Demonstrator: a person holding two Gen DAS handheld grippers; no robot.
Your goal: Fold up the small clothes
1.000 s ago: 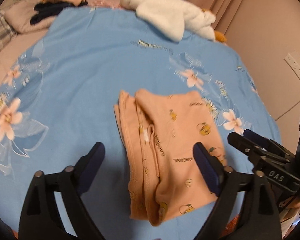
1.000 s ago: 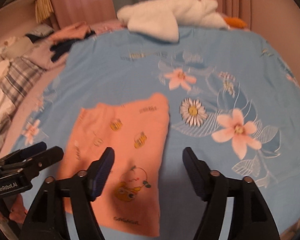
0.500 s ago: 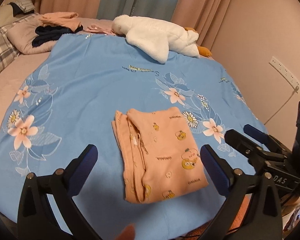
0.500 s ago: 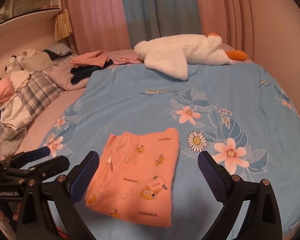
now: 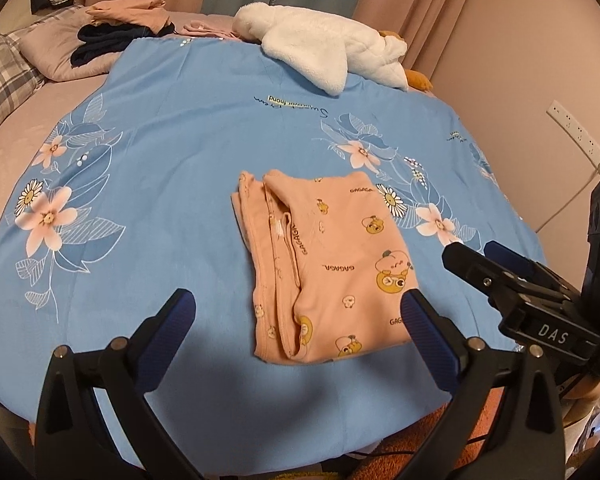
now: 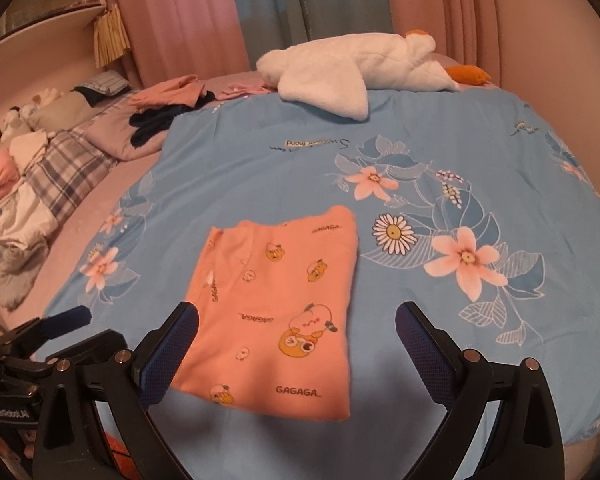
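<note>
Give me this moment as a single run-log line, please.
garment: folded on blue sheet | left gripper: open, empty | right gripper: open, empty

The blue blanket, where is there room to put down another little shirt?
Bare blue blanket lies left of the folded orange garment, and between it and the white plush goose. The far left corner is crowded with piled clothes.

Bedroom, apparently: bed (image 5: 180, 140), curtains (image 6: 204, 12).
</note>
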